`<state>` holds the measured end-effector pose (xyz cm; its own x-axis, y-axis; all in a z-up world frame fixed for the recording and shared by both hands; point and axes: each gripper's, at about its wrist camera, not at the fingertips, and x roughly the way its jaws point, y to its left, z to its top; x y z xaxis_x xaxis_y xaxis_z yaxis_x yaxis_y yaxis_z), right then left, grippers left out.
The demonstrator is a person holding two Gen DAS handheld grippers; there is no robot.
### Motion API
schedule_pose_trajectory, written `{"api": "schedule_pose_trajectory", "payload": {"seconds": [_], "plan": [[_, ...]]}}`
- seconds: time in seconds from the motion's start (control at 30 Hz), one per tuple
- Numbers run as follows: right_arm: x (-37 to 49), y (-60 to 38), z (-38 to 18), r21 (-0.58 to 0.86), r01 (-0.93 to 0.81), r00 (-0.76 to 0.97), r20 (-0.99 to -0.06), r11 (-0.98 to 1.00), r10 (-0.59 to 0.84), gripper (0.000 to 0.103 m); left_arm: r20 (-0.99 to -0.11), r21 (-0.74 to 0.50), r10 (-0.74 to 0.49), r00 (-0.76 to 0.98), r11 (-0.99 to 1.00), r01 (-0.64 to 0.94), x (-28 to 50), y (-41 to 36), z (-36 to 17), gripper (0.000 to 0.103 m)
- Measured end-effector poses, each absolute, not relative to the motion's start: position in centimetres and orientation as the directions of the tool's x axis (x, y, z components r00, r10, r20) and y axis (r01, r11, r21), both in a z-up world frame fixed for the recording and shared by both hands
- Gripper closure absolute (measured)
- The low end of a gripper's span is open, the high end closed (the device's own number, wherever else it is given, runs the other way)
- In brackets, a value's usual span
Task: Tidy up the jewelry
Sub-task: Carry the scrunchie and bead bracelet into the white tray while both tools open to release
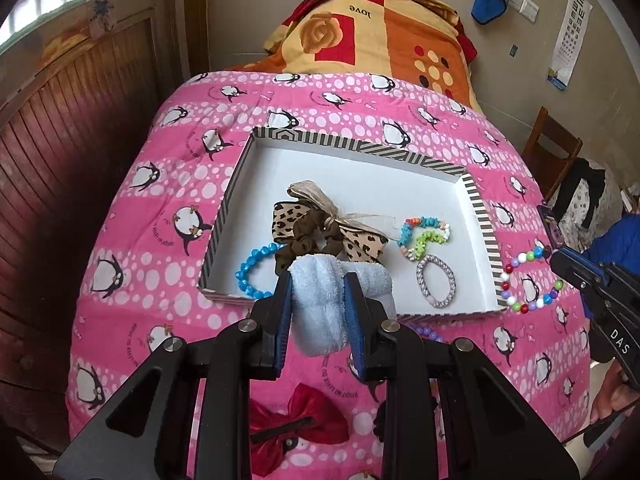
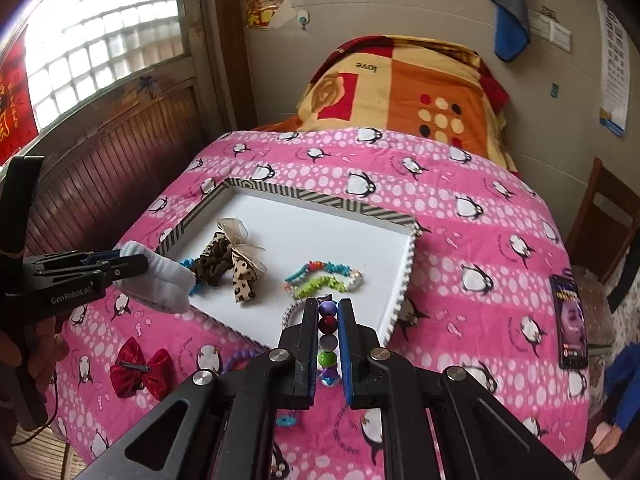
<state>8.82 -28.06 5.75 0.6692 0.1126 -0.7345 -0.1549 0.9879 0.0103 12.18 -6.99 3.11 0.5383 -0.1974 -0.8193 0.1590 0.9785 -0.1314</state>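
A white tray with a striped rim lies on the pink penguin bedspread. In it lie a leopard bow, a brown scrunchie, a blue bead bracelet, a colourful chip bracelet and a silver hair tie. My left gripper is shut on a light blue fluffy band over the tray's near edge; the band also shows in the right wrist view. My right gripper is shut on a multicoloured bead bracelet, held at the tray's right front corner.
A red velvet bow clip and a purple bead bracelet lie on the bedspread in front of the tray. A dark phone lies at the right. An orange folded blanket is behind. A wooden chair stands right.
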Motion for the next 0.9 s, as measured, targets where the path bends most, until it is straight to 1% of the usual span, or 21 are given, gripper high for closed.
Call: {"api": "schedule_pose_trajectory", "payload": {"seconds": [0.4, 0.73, 0.9], "plan": [[15.8, -26.2, 5.1, 0.01, -0.224, 0.633, -0.758, 0.974, 0.154, 0.095, -0.854, -0.168, -0.215, 0.474, 0.976, 0.139, 15.4, -8.6, 0.6, 0.079], [21.9, -21.6, 1.9, 0.057, -0.33, 0.552, -0.798, 0.942, 0.242, 0.095, -0.886, -0.169, -0.2, 0.419, 0.98, 0.109, 17.3, -9.0, -2.3, 0.079], [24.4, -20.6, 0.3, 0.103, -0.348, 0.514, -0.811, 0.932, 0.281, 0.095, -0.898, -0.16, -0.182, 0.4, 0.983, 0.088, 18.1, -8.7, -3.4, 0.079]]}}
